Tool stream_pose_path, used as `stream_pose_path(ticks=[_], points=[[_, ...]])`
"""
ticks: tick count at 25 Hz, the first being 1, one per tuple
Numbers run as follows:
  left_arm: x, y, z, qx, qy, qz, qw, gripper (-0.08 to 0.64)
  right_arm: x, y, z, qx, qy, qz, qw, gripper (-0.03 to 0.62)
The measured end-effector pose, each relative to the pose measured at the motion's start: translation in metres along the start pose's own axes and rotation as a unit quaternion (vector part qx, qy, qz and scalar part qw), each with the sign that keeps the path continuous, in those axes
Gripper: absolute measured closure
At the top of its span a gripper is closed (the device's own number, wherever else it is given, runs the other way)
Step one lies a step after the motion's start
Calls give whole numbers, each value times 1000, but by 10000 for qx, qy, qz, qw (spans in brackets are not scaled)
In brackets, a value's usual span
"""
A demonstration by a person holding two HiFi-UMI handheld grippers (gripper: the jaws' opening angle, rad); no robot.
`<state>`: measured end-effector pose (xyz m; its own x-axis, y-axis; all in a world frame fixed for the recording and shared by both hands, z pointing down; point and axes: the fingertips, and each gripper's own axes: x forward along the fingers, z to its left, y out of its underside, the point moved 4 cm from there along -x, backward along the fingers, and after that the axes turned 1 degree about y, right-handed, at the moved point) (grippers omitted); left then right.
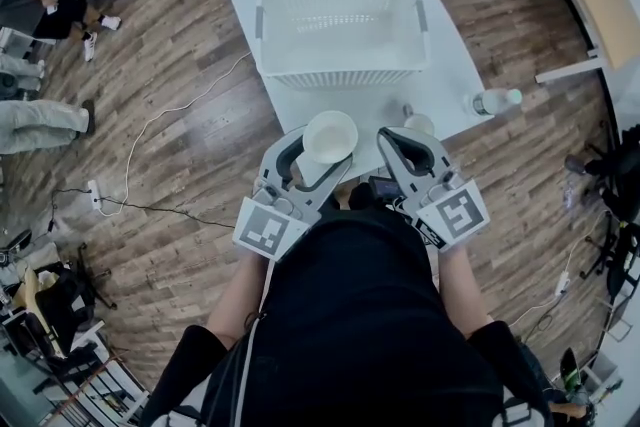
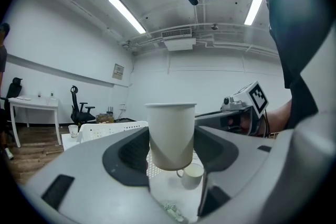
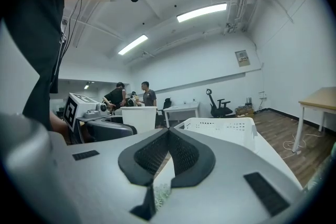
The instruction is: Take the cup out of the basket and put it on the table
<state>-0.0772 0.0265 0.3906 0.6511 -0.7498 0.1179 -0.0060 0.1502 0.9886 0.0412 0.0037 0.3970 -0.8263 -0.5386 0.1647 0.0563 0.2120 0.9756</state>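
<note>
White, plain, tapered cup (image 2: 170,134) stands upright, mouth up, clamped between left tongs (image 2: 171,164); right tongs (image 3: 168,150) pressed together, empty.

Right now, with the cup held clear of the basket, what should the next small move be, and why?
Probably lower the left gripper straight down until the cup rests on the table. The cup is clamped upright in its jaws, already out of the basket and above bare tabletop near the front edge. The mug sits just beyond, so drifting forward risks a bump.
</note>
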Motion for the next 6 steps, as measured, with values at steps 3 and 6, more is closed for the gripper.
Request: stream_pose_path(ticks=[3, 6], points=[[3, -2, -1, 4, 28, -24, 10000, 296, -3, 1, -4, 36, 61, 13, 10000, 569], [5, -2, -1, -11, 49, -17, 10000, 296, -3, 0, -6, 54, 91, 3, 9999, 569]])
